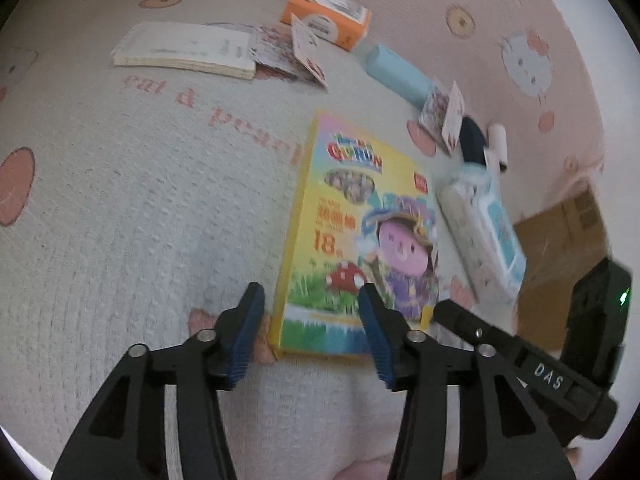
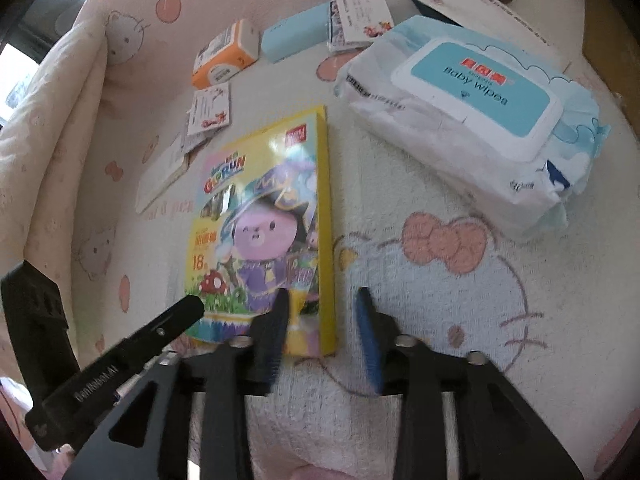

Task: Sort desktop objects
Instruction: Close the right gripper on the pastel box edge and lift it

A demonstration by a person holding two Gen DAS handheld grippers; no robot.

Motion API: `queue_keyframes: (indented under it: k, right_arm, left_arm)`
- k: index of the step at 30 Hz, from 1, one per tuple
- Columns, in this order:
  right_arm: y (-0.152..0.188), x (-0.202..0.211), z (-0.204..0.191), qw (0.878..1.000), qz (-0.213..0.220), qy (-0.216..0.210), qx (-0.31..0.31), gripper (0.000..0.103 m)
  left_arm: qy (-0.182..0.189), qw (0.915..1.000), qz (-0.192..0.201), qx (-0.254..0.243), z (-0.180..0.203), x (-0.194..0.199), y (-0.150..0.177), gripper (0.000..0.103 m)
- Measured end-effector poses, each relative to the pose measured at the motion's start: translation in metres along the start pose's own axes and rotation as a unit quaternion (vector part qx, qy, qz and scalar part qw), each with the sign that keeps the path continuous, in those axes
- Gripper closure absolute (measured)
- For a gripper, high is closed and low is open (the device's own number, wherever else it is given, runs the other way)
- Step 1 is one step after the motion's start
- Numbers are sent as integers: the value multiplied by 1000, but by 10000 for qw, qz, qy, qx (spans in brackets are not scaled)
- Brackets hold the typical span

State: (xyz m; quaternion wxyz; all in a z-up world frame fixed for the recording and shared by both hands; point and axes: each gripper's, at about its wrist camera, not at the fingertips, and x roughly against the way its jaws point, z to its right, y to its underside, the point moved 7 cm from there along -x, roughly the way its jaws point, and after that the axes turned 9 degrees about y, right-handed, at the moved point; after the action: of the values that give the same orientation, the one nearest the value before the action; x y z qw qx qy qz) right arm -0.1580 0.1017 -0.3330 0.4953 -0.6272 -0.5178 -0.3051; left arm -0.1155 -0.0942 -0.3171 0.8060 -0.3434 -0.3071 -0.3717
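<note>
Under everything is the cartoon-cat blanket [image 1: 120, 208], cream with pink bows and dots. On it the baby wipes pack [image 2: 472, 120] is the biggest thing, lying flat up and to the right of the yellow crayon box [image 1: 352, 240]. That box lies flat in the middle, its near short edge toward me. Farther back are a pale closed book [image 1: 184, 52], an orange carton [image 1: 326, 14], a light blue case [image 1: 396, 70], and a few small printed cards [image 2: 210, 110], one leaning against the orange carton. A dark object [image 1: 474, 140] and a paper tube [image 1: 498, 146] sit beyond the wipes; the dark one is too blurred for me to identify.

My left gripper [image 1: 312, 332] stands apart over the box's near left corner, and I think nothing is pinched. My right gripper [image 2: 324, 336] is likewise parted, straddling the box's near right corner, not clamped.
</note>
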Motion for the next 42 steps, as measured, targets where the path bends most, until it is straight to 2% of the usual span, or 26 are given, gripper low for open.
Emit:
queue_keyframes:
  k: [3, 6, 8, 11, 14, 17, 22, 26, 31, 33, 34, 36, 42]
  right_arm:
    - [-6, -5, -2, 9997, -11, -211, -112, 61]
    - [-11, -15, -7, 9994, -66, -330, -126, 61]
    - [-15, -20, -10, 9993, -74, -355, -129, 61]
    - [-22, -24, -13, 9992, -64, -382, -132, 61]
    - [-27, -27, -15, 9988, -59, -449, -173, 59]
    - [-30, -29, -17, 9986, -12, -491, -170, 55]
    - [-31, -30, -19, 9991, 158, -396, -11, 55]
    - [-34, -31, -17, 9984, 224, -512, -31, 53]
    - [-36, -32, -14, 9972, 299, -677, -105, 53]
    - [-36, -32, -16, 9978, 284, -584, -134, 53]
    - [-36, -32, -18, 9985, 272, -465, -71, 56]
    - [-36, -32, -22, 9995, 245, -192, 113, 58]
    - [-39, -25, -23, 9995, 263, -95, 169, 59]
  left_arm:
    - [95, 9998, 77, 144, -5, -3, -11, 48]
    - [199, 9996, -13, 180, -8, -13, -18, 48]
    - [286, 9995, 11, 135, -6, -15, -23, 48]
    - [509, 9985, -151, 94, 2, -25, -27, 48]
    - [459, 9988, -122, 78, 5, -29, -30, 48]
    - [560, 9983, -89, 106, 4, -30, -32, 48]
    - [660, 9975, -107, 222, 3, -33, -36, 48]
    - [557, 9984, -88, 38, 7, -35, -35, 48]
    - [246, 9993, -100, -263, 14, -38, -33, 48]
    - [199, 9996, -78, -201, 13, -37, -33, 49]
    - [185, 9996, -76, -178, 12, -37, -33, 50]
    - [110, 9998, -90, -166, 9, -35, -34, 57]
    - [81, 9998, 2, -165, 15, -27, -33, 59]
